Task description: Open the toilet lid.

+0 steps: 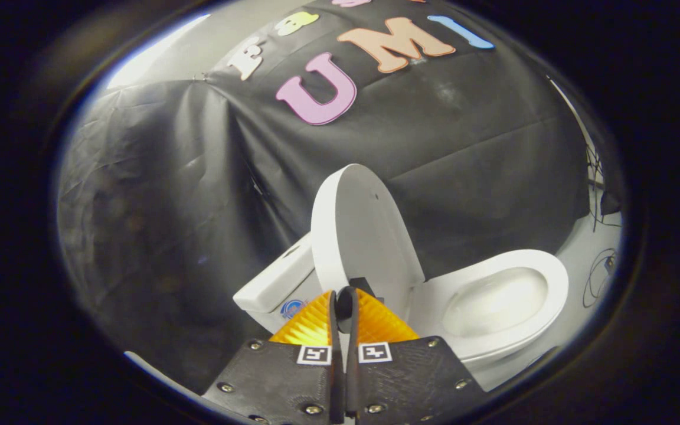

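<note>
Lid (358, 236) already raised, standing near upright just beyond the fingertips, beside the tank (272, 283) and behind the open seat (505, 298). Tool (343, 304) closed to a thin slit, gripping nothing (tips seem just short of the lid's lower edge). Best now: ease back gently, avoid nudging the lid forward, confirm a stable lean.

This is a staged recording booth got up as a bathroom, not a real one. A glossy white ceramic toilet (493, 301) with its white oval plastic lid (363, 230) raised upright and a white cistern (275, 283) stands against a creased black cloth wall (186, 177) hung as a backdrop, and thin dark loose cables (597, 277) trail over the pale floor (582, 254) beside it.
</note>
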Demonstrator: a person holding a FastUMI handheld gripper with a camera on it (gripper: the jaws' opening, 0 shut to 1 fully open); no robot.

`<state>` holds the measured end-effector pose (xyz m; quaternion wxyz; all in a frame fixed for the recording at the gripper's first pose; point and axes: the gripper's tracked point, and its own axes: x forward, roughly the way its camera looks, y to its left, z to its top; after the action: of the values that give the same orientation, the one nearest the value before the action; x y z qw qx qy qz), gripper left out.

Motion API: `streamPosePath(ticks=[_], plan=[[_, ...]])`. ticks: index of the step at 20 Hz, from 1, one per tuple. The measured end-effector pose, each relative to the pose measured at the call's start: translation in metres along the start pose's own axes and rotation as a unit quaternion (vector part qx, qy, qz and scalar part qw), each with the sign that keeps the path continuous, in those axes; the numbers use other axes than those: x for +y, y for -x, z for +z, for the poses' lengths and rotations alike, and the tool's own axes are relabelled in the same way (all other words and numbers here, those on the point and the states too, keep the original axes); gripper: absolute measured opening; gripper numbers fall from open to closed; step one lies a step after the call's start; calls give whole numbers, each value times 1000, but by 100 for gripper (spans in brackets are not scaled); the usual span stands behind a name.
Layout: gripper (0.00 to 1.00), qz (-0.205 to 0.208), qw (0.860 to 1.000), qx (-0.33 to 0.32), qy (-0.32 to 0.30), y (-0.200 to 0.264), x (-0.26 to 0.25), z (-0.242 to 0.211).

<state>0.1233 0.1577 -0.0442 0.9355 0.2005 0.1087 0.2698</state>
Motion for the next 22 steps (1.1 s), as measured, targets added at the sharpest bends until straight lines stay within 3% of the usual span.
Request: streamPosePath(ticks=[22], plan=[[2,35,998,-33,37,-7,7,-4]])
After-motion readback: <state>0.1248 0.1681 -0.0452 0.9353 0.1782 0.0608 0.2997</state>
